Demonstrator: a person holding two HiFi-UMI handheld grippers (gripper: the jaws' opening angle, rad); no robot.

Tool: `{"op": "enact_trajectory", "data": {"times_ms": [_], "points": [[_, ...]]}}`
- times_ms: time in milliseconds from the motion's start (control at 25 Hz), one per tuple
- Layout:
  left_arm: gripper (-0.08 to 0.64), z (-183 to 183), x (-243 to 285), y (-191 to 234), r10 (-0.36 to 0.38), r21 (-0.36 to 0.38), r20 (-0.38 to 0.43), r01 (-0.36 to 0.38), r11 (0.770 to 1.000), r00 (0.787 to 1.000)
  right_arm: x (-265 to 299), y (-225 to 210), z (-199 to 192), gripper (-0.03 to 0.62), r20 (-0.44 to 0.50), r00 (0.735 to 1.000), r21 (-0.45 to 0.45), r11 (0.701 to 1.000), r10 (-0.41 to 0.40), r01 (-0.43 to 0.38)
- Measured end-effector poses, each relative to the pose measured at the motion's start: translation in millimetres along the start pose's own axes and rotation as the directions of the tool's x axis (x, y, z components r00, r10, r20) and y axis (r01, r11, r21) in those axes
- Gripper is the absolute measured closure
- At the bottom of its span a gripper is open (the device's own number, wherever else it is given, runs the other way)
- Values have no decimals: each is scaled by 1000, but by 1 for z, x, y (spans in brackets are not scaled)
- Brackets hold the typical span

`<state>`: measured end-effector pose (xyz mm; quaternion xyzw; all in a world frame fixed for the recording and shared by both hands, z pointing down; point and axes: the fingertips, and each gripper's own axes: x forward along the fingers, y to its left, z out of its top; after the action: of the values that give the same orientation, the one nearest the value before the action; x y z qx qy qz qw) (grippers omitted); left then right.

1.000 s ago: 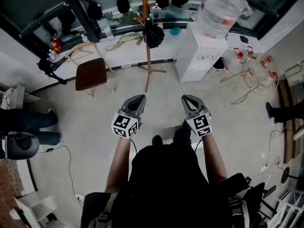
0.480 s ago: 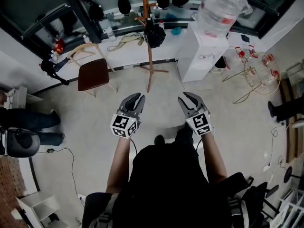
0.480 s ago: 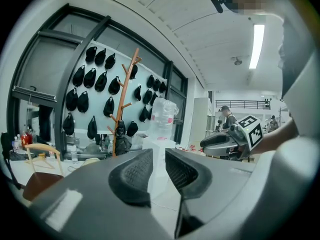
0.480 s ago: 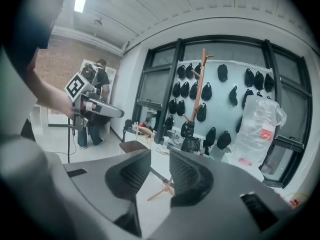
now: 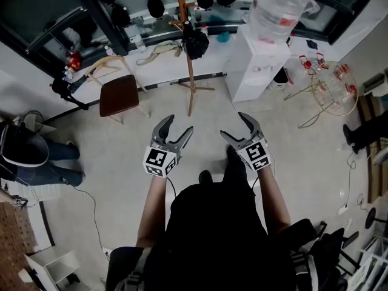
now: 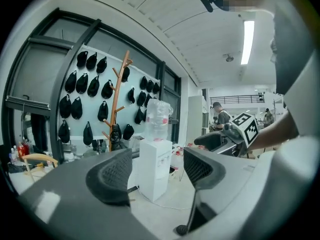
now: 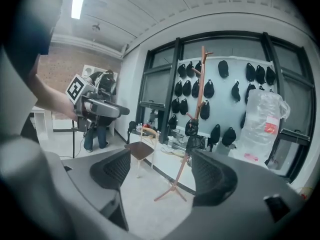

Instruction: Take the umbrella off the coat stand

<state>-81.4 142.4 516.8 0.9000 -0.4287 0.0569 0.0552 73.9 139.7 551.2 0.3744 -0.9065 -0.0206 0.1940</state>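
Observation:
The wooden coat stand [image 5: 188, 59] rises by the far wall, well beyond both grippers. A black folded umbrella [image 5: 196, 43] hangs on it. The left gripper view shows the stand [image 6: 118, 96] with the umbrella [image 6: 115, 134] low on its pole. In the right gripper view the stand [image 7: 198, 99] is straight ahead, the umbrella [image 7: 192, 129] dark against it. My left gripper [image 5: 180, 125] and right gripper [image 5: 233, 125] are held side by side in front of my body. Their jaws are opening, with nothing between them. Neither touches the stand.
A white water dispenser [image 5: 259, 65] with a big bottle stands right of the stand. A brown chair [image 5: 118, 94] is to its left, and a wire rack [image 5: 330, 93] is further right. A person [image 5: 36, 156] stands at the left. Black caps [image 6: 82, 86] hang on the wall.
Both grippers' jaws have gone from shut to wide apart. The hands have stayed almost where they were.

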Motion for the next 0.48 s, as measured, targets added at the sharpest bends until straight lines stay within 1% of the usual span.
{"op": "enact_trajectory", "data": {"times_ms": [80, 200, 480], "points": [[245, -1, 1, -1, -1, 2, -4, 1, 1000, 1000, 0, 2, -3, 194, -14, 1000, -1, 1000, 5, -5], [233, -1, 2, -3, -3, 0, -3, 3, 1000, 1000, -2, 2, -5, 179, -28, 1000, 2, 1000, 10, -10], [219, 0, -3, 5, 8, 2, -5, -8, 1000, 1000, 7, -3, 3, 178, -8, 1000, -5, 1000, 8, -8]]}}
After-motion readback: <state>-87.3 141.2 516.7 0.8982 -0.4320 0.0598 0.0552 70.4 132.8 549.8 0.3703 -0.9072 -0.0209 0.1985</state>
